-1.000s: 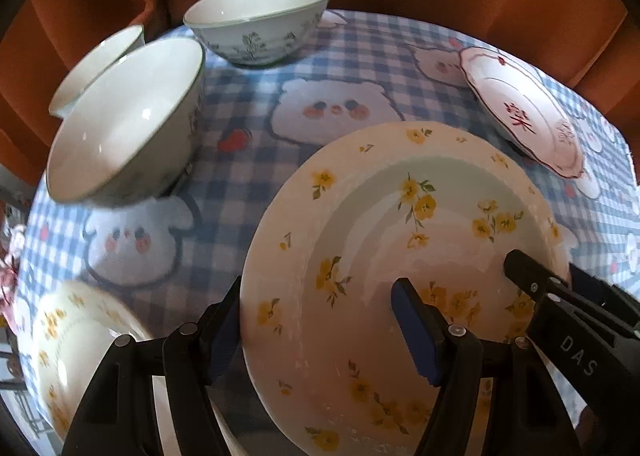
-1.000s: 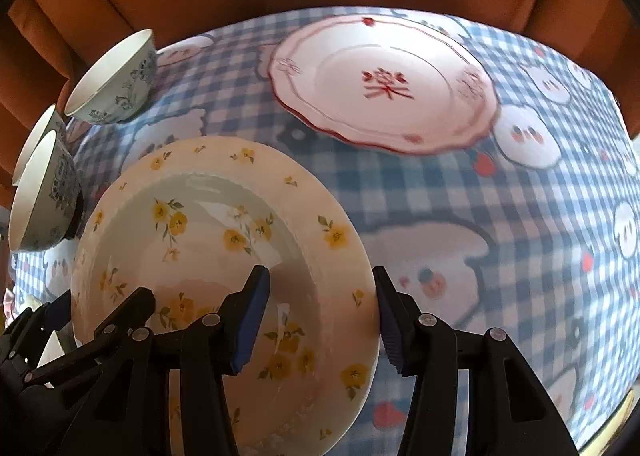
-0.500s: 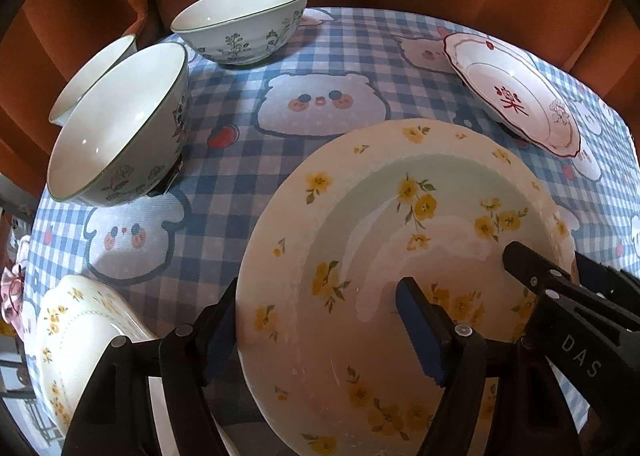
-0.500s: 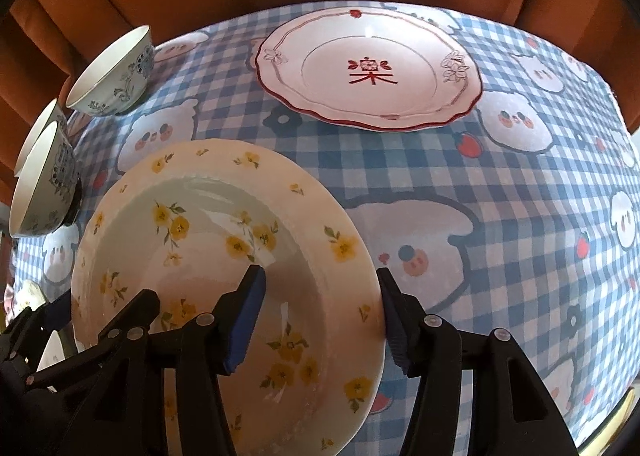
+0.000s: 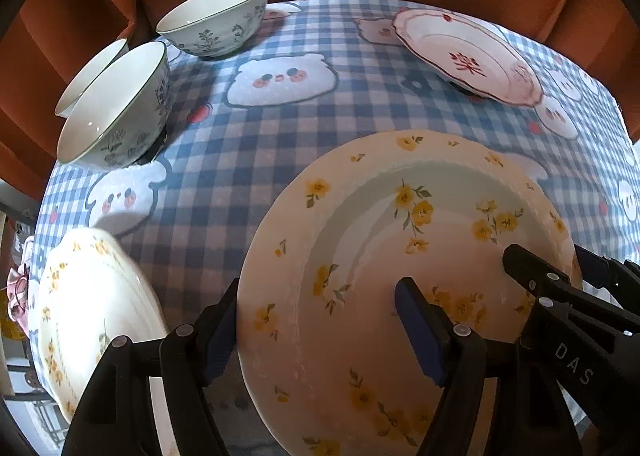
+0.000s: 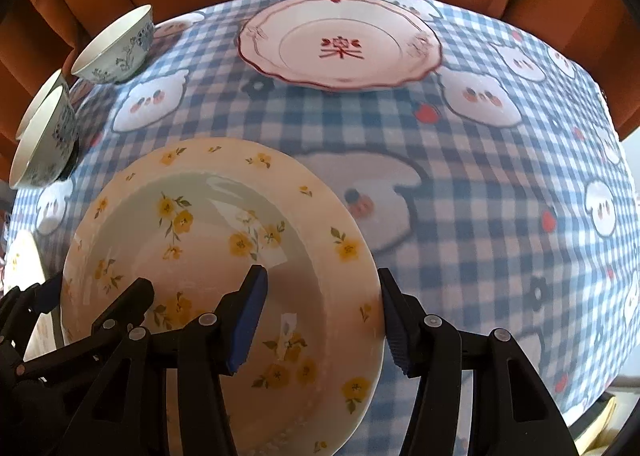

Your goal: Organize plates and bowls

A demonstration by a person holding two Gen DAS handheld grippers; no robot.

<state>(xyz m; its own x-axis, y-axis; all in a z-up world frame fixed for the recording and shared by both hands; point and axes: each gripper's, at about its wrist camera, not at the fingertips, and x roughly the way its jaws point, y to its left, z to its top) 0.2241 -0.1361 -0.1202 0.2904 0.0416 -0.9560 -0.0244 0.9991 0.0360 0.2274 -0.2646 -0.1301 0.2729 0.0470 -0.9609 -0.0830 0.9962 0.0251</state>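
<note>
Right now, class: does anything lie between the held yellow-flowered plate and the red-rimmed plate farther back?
Nothing visible does. Only bare checked tablecloth separates the yellow-flowered plate from the red-rimmed plate; the bowls sit off left.

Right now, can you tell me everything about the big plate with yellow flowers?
The yellow-flower plate is a deep, glossy, cream dish that looks ceramic, with small yellow blossoms on its wide rim and in its well. It is tilted above the blue checked tablecloth. The left gripper and right gripper each straddle its rim, one finger inside, one outside.
</note>
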